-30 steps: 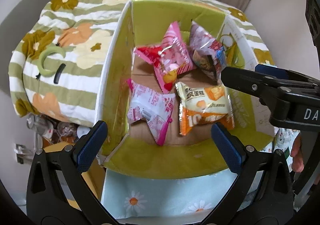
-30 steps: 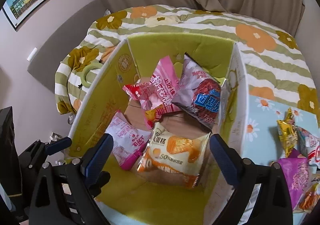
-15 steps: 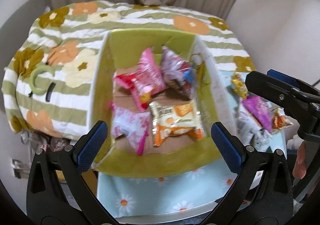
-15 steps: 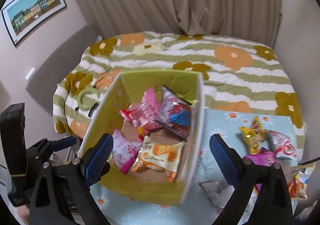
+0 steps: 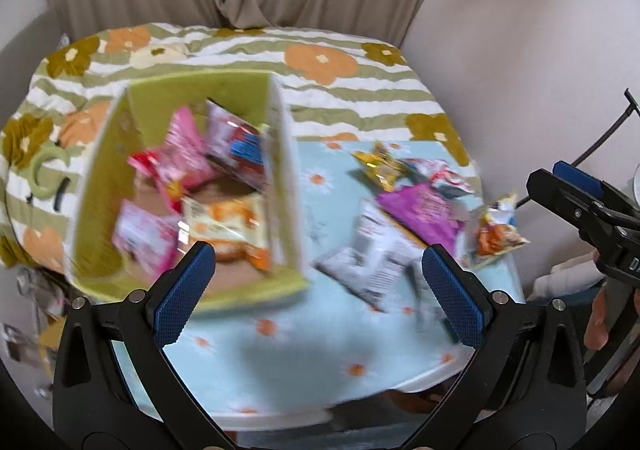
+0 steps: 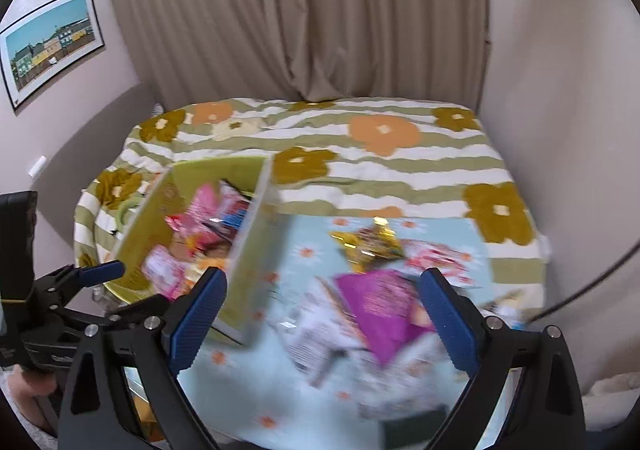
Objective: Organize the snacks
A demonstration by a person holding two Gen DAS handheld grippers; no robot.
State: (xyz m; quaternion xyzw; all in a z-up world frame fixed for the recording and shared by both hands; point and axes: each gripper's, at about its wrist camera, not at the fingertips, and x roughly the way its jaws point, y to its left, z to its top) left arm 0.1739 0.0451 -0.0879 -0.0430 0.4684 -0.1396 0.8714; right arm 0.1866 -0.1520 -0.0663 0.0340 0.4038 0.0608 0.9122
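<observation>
A green cardboard box [image 5: 100, 177] [image 6: 140, 234] on the left of a light blue flowered table [image 5: 320, 338] [image 6: 256, 390] holds several snack packets, pink, red and orange. Loose packets lie to its right: a purple one [image 5: 420, 209] [image 6: 380, 298], a white one [image 5: 372, 250] [image 6: 316, 330], a gold one [image 5: 380, 165] [image 6: 368, 246] and an orange one [image 5: 494, 234]. My left gripper [image 5: 318, 290] is open and empty, above the table's front. My right gripper [image 6: 320, 322] is open and empty, above the loose packets; it also shows at the right edge of the left wrist view [image 5: 576, 189].
A bed with a green-striped flowered cover [image 5: 320, 57] [image 6: 380, 133] stands behind the table. Curtains [image 6: 300, 9] hang behind it. A wall [image 5: 540, 29] is on the right. A framed picture [image 6: 48, 41] hangs on the left wall.
Both grippers have pulled back from the box and swung right. The loose packets on the table have come into view. Both stay open and empty.
</observation>
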